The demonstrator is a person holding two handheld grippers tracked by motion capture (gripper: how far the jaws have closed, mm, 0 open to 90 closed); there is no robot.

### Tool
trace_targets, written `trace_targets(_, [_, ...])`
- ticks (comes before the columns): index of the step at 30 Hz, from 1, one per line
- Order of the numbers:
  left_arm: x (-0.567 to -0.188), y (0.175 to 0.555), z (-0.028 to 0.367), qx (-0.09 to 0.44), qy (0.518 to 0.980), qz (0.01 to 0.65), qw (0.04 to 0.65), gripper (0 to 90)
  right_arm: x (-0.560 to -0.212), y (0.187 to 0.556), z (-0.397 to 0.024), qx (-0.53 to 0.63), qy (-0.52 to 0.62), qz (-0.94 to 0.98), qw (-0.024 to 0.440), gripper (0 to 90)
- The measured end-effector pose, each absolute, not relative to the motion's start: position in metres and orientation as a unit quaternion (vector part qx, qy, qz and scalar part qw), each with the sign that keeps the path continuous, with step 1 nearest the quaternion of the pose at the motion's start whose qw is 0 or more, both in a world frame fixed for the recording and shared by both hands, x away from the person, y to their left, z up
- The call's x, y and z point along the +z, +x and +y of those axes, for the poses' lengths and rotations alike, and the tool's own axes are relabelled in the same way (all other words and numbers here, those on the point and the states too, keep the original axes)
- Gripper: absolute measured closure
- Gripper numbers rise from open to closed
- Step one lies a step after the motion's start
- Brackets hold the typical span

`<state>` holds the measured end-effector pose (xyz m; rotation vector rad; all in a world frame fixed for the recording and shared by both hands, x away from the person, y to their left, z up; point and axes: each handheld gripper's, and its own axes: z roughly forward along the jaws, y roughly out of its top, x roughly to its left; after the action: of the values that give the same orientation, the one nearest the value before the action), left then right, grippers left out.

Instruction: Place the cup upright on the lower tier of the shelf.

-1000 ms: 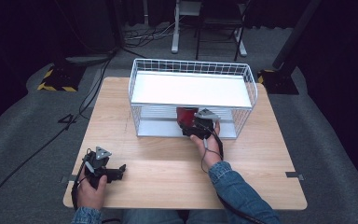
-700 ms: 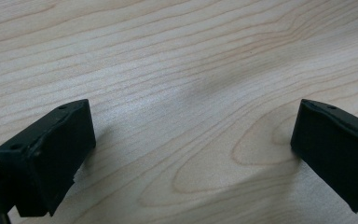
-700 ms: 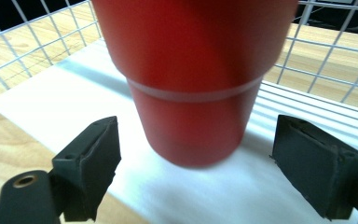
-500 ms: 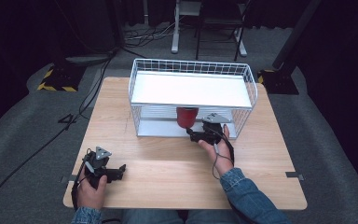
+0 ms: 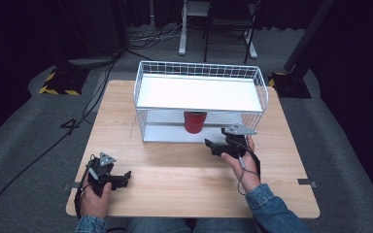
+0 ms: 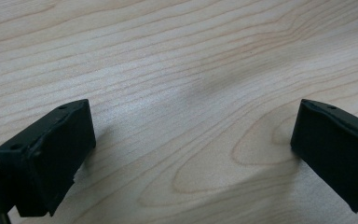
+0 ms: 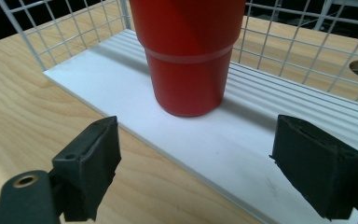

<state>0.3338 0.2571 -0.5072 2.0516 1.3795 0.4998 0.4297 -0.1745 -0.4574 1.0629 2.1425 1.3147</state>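
A: Where is the red cup [image 7: 189,53]?

B: Upright on the lower white shelf [image 7: 242,140] of the wire rack [image 5: 199,73], beneath the upper shelf.

A: Jaw state?

B: The right gripper [image 5: 213,147], just outside the shelf edge, is spread wide and empty. The left gripper [image 5: 121,178] rests open on the wooden table [image 5: 175,174].

A: Recommended procedure?

B: Likely withdrawal: back out level, jaws kept spread, clear of the cup and the wires.

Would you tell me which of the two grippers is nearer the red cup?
The right gripper, open just before the red plastic cup; the left gripper sits at the table's near edge.
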Motion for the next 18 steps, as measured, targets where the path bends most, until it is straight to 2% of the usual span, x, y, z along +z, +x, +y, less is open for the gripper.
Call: trace_targets(18, [-0.507, 0.334, 0.257, 0.189, 0.775, 0.521, 0.305, 0.1, -0.433, 0.398, -0.233, 0.471, 0.361, 0.78, 0.2, 15.8])
